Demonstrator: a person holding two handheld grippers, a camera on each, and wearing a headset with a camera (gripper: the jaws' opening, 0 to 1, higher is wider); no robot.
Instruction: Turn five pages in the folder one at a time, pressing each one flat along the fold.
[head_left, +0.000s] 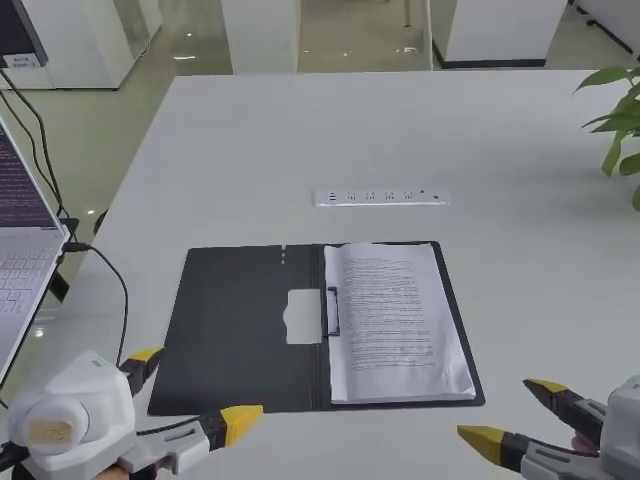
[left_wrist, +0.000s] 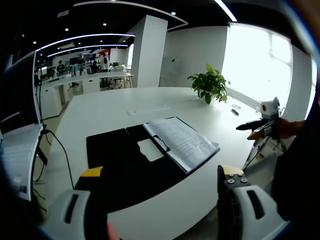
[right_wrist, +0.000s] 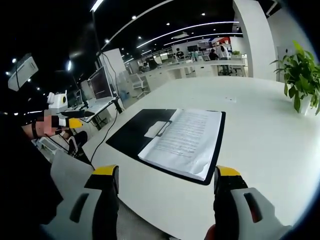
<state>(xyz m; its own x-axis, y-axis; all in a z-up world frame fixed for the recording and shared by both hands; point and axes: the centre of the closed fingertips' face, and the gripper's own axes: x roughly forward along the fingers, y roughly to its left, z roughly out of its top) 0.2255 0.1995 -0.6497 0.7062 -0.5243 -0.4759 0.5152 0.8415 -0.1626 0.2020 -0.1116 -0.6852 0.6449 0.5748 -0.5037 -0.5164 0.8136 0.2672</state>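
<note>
Matt black folder (head_left: 240, 330), plastic by its look, holding smooth white printed paper (head_left: 395, 320). Smooth white bench (head_left: 300, 130) with a faint sheen. Hard plastic on the left tongs (head_left: 193, 388) and right tongs (head_left: 512, 410): dark, matt yellow at the tips.

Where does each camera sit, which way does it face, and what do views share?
Head view: on the head, looking down at the open folder; left claw and right claw show below.
Left gripper view: rides the left claw, facing the folder; open jaws show.
Right gripper view: rides the right claw, same aim, open jaws.
Shared: the folder.
</note>
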